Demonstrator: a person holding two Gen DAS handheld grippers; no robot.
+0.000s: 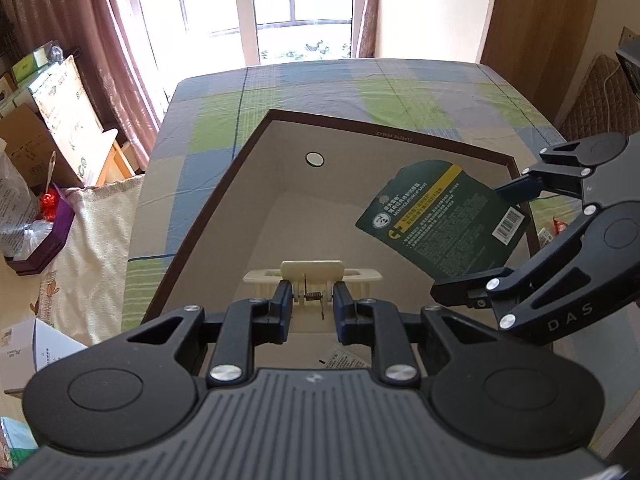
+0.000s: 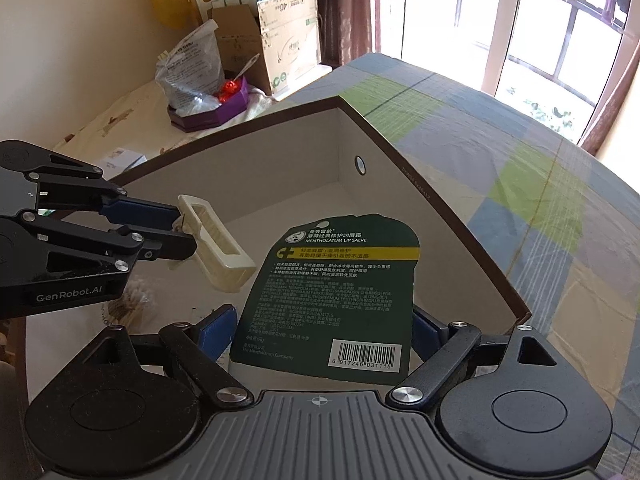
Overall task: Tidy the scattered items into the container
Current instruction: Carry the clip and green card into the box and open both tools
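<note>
My left gripper pinches a cream plastic spring clip over the brown-rimmed cardboard box; my right gripper pinches a dark green lip-salve card above its far-right corner.

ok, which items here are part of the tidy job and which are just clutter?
Job items:
- cream plastic spring clip, in left tool
- dark green lip salve card, in right tool
- brown-rimmed cardboard box

Clutter:
- purple tray
- printed cardboard carton
- clear plastic bag

Checked bedsheet carries brown-rimmed box.
</note>
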